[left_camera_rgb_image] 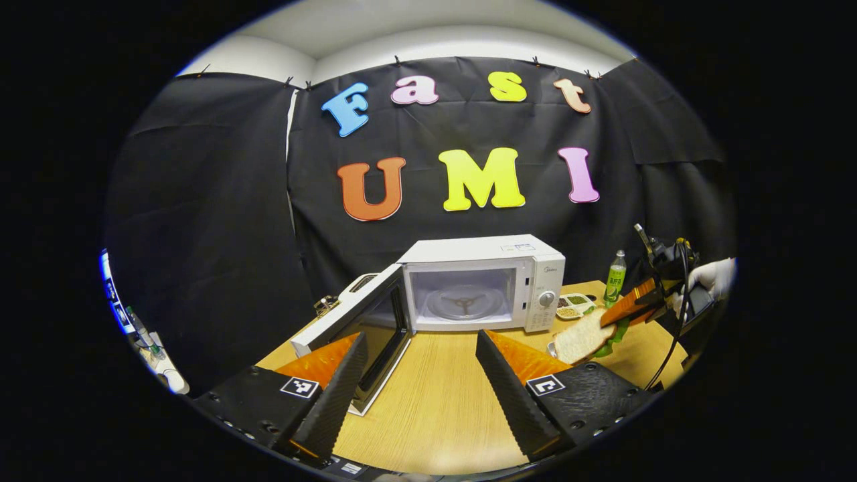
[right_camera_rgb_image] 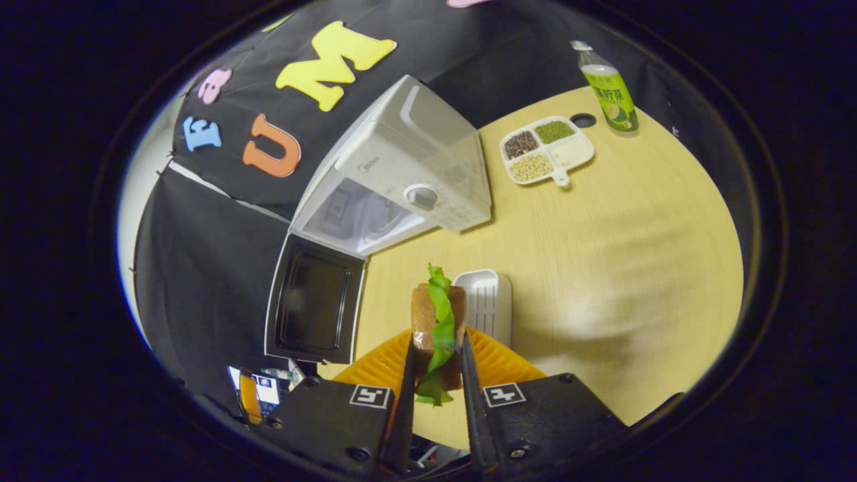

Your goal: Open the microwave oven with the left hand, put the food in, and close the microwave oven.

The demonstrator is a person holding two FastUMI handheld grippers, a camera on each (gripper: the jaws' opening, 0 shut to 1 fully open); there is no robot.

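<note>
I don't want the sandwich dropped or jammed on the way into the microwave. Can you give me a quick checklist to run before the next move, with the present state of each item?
1. Microwave door open: ok, swung wide.
2. Cavity free, turntable bare: ok.
3. Sandwich held by right hand-held gripper: ok, both fingers press on it.
4. Lettuce secure: not ok, it hangs out past the bread.
5. Left hand-held gripper out of the way: ok, open, holding nothing, back from the opening.
6. Grip firm enough for the move: cannot tell.
</note>
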